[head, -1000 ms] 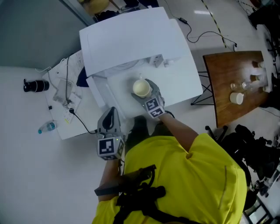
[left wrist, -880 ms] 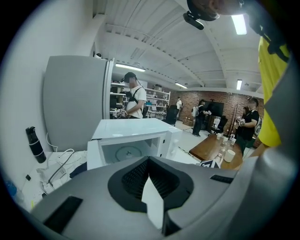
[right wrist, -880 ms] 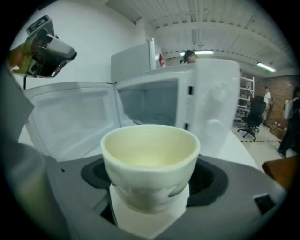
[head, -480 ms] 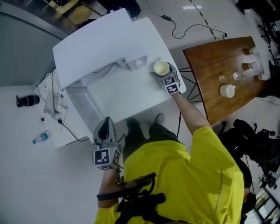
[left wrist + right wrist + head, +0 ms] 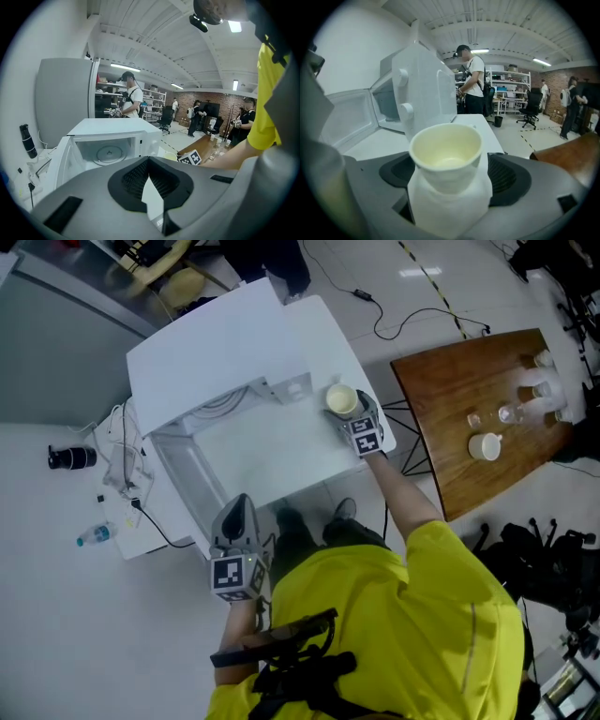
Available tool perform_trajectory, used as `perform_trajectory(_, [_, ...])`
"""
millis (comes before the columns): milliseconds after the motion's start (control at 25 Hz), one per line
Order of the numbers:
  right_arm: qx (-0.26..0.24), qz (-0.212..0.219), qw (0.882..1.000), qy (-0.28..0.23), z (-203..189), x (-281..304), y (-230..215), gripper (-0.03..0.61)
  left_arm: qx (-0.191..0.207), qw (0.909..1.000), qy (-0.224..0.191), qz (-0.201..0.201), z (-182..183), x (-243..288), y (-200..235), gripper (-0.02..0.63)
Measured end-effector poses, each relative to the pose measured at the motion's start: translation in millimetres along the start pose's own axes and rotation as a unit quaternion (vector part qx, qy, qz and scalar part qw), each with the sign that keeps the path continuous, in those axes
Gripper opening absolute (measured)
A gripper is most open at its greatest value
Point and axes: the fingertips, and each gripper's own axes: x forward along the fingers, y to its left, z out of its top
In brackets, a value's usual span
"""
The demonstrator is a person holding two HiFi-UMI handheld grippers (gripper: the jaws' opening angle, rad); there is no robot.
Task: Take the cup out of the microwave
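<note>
**Head view.** In the upper middle of the frame, a white microwave on a white worktop, door open toward the left. Right of centre, the right gripper at the end of an outstretched arm, jaws clamped on a cream cup. Cup outside the microwave, just beside its right front corner and near the right edge of the white worktop. Resting on it or held above it: impossible to tell from here. Lower left of centre, the left gripper, close to the yellow shirt and well apart from the cup. At the right of the frame, a wooden worktop with a white mug and some clear glasses. At the far left, on the floor, a plastic bottle.

**Left gripper view.** Jaws together at the tips, nothing between them. Beyond them, left of centre, the microwave's open cavity with its round turntable. Just right of the cavity, the cup's rim and the marker cube of the right gripper.

**Right gripper view.** Centre of the frame filled by the cup, upright, pale yellow inside, its lower wall squeezed in by the jaws on both sides. At the upper left, the side of the microwave and its open door.
</note>
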Motion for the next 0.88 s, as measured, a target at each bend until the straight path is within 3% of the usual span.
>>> perform_trajectory(160, [0.063,0.035,0.997,0.009,-19.0,-78.4,25.0,0.489,-0.019,0.9994,-0.026,0.011,15.3,-4.1,9.9,-0.003])
perform_trajectory(240, [0.081,0.065,0.995,-0.011,-8.1,-137.7,57.7,0.421,-0.028,0.999,-0.034,0.014,19.7,-10.7,17.0,-0.003])
perform_trajectory(280, [0.083,0.079,0.993,-0.027,7.7,-165.5,76.2,0.393,-0.031,0.9987,-0.038,0.016,22.4,-14.5,22.0,-0.003])
perform_trajectory(360, [0.063,0.109,0.99,-0.066,54.6,-208.7,109.9,0.257,-0.042,0.9977,-0.049,0.02,31.7,-22.9,33.0,-0.003])
perform_trajectory(440, [0.035,0.134,0.984,-0.11,112.7,-238.4,135.9,0.175,-0.055,0.9961,-0.063,0.027,41.1,-35.1,45.1,-0.003])
perform_trajectory(520, [0.006,0.139,0.979,-0.149,170.0,-262.3,154.7,0.1,-0.069,0.9938,-0.081,0.031,51.9,-50.0,54.4,-0.003])
perform_trajectory(560, [-0.006,0.134,0.977,-0.166,195.7,-273.7,161.3,0.029,-0.075,0.9924,-0.092,0.032,57.9,-57.7,57.8,-0.003])
perform_trajectory(720, [-0.016,0.126,0.968,-0.217,266.8,-319.0,187.7,0.014,-0.094,0.9854,-0.137,0.037,83.6,-91.3,68.5,-0.003])
perform_trajectory(880, [-0.024,0.154,0.961,-0.227,283.0,-354.7,218.2,0.003,-0.102,0.9816,-0.156,0.043,96.5,-119.5,70.8,-0.003])
